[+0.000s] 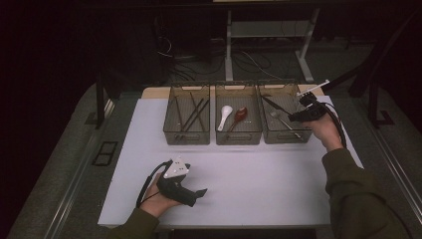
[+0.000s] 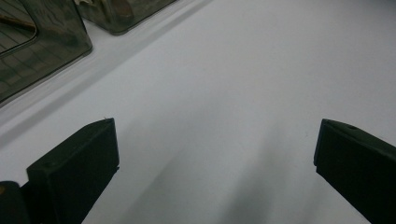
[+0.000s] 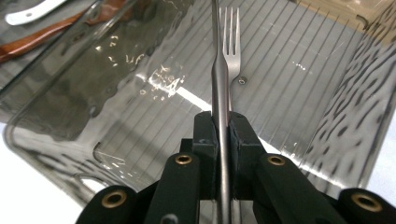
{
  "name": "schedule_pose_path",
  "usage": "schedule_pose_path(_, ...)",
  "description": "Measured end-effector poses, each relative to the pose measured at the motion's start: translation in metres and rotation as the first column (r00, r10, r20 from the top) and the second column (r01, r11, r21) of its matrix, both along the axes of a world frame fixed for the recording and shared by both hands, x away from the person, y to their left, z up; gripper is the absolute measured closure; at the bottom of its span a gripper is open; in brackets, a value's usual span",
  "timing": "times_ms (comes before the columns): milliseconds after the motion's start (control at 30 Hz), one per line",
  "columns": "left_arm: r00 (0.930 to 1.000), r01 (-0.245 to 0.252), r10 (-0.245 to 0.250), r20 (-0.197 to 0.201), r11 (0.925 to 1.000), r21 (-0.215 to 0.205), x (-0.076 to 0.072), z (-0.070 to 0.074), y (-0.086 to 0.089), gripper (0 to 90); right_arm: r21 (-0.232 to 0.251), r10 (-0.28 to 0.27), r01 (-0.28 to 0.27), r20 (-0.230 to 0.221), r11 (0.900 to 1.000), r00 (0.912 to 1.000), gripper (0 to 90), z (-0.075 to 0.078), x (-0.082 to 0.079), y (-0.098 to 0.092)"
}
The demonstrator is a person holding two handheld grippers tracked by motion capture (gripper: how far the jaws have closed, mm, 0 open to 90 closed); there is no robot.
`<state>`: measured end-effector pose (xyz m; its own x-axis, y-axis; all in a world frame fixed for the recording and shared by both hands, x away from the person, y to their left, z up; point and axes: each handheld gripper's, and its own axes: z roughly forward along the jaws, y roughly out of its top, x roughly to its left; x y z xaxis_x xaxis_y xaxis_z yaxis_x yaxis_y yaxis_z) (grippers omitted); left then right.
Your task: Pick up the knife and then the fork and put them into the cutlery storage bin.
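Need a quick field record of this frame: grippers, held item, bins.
left gripper: open, empty, low over the white table
right gripper: shut on a metal utensil, held over the right bin
right bin contents: fork
middle bin: white spoon, brown spoon
left bin: dark sticks

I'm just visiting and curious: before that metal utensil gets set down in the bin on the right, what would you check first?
1. Right hand-held gripper shut on the metal utensil: ok.
2. Utensil over the right bin: ok.
3. What kind of utensil it is: cannot tell; it is seen edge-on.
4. Room in the bin: ok; a fork lies there, with bare floor beside it.
5. Left hand-held gripper out of the way, open over the white table: ok.
6. Spoons in the middle bin undisturbed: ok.
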<state>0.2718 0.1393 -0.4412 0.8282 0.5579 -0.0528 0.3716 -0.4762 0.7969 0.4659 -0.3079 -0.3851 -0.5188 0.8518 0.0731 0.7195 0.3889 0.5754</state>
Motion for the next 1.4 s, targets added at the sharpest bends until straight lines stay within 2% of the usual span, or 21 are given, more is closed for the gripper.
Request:
schedule_pose_path(267, 1.0000, 0.007, -0.007, 0.000, 0.9999, 0.008, 0.000, 0.000, 0.000, 0.0, -0.032, -0.001, 0.000, -0.024, 0.999, 0.9997, 82.5, -0.004, 0.006, 0.005)
schedule_pose_path(300, 1.0000, 0.001, -0.001, -0.002, 1.0000, -0.003, 0.000, 0.000, -0.001, 0.0, -0.035, -0.001, 0.000, -0.029, 0.999, 0.9996, 82.5, -0.005, 0.006, 0.006)
schedule_pose_path(667, 1.0000, 0.006, -0.006, -0.004, 1.0000, -0.002, 0.000, -0.001, -0.002, 0.0, -0.085, 0.001, -0.008, -0.077, 0.996, 0.9970, 82.1, -0.015, 0.010, 0.011)
schedule_pose_path(900, 1.0000, 0.008, -0.008, -0.003, 1.0000, -0.002, 0.000, -0.001, -0.002, 0.0, -0.092, 0.000, -0.006, -0.068, 0.996, 0.9977, 79.2, -0.015, 0.010, 0.012)
schedule_pose_path(1167, 0.9999, 0.009, -0.009, -0.005, 1.0000, -0.004, -0.001, -0.001, -0.002, 0.0, -0.038, -0.007, 0.006, -0.018, 0.999, 0.9998, 73.9, -0.006, 0.007, 0.006)
schedule_pose_path(1233, 1.0000, 0.008, -0.008, -0.004, 1.0000, -0.004, -0.001, -0.001, -0.002, 0.0, -0.029, -0.009, 0.008, -0.012, 1.000, 0.9999, 70.5, -0.004, 0.007, 0.005)
schedule_pose_path(1400, 1.0000, 0.008, -0.008, -0.005, 0.9999, -0.011, 0.000, -0.001, -0.002, 0.0, 0.028, -0.019, 0.018, 0.018, 0.999, 0.9997, 58.0, -0.001, 0.004, 0.000)
